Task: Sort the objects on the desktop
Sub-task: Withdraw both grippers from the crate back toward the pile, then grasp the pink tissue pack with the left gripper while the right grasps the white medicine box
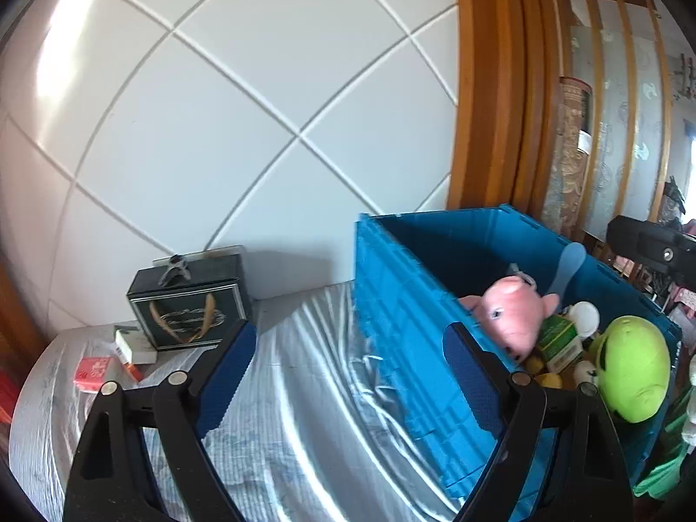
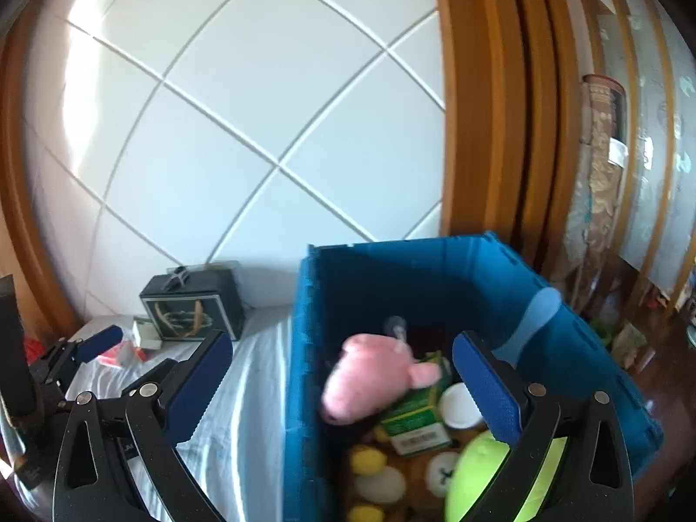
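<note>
Striped bedsheet (image 1: 304, 391), perhaps-full blue crate (image 1: 404, 326)

The blue crate (image 2: 391, 287) stands tall on the right, its near-left wall blocking any level pass; its top is open, though toys crowd the bottom. Left of it the sheet (image 1: 296, 369) lies bare up to the dark box (image 1: 191, 304) and small packs (image 1: 135, 343) by the far wall.
</note>
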`<state>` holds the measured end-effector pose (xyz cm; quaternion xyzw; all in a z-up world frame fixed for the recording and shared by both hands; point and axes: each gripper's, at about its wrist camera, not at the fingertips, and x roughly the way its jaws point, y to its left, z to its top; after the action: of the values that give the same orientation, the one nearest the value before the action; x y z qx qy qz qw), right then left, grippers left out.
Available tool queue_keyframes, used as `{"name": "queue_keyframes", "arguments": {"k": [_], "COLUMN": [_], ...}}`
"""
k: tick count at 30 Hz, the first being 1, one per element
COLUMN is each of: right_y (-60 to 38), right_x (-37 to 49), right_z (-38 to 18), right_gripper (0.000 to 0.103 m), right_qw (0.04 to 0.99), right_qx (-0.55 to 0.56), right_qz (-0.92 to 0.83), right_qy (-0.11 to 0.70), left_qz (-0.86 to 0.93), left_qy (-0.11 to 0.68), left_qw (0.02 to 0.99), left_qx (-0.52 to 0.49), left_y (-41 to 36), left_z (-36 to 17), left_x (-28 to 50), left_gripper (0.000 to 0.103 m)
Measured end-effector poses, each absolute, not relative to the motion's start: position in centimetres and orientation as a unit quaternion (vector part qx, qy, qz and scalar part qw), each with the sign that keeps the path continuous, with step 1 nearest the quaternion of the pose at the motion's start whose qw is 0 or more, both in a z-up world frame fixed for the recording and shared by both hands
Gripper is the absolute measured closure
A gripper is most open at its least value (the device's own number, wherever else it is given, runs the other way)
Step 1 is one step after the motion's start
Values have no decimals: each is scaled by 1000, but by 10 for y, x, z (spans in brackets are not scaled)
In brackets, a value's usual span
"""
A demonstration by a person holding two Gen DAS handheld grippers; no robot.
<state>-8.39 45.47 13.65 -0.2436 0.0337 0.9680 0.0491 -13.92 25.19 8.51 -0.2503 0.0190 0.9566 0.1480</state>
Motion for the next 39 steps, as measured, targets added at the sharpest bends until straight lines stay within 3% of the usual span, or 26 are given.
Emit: {"name": "queue_keyframes", "arguments": {"k": [13, 21, 29, 39], "right_y": [243, 153, 83, 28], "right_x": [-166, -244, -344, -459], "right_z": [86, 26, -63, -180], "right_gripper": [0, 0, 0, 0], "right_qw": [-92, -140, -163, -171], "right_qx": [-302, -359, -429, -490], "right_qz": [949, 923, 888, 855], "right_qy": [25, 22, -11, -19], "left_qz": [942, 921, 895, 871], "left_qy": [-44, -70, -98, -82], "left_qw": [-13, -79, -114, -117], "left_qx": [-334, -374, -419, -470], "left_y": [0, -106, -169, -187], "left_z": [11, -42, -126, -238], "left_x": [-163, -197, -285, -415], "left_gripper": [15, 15, 15, 15]}}
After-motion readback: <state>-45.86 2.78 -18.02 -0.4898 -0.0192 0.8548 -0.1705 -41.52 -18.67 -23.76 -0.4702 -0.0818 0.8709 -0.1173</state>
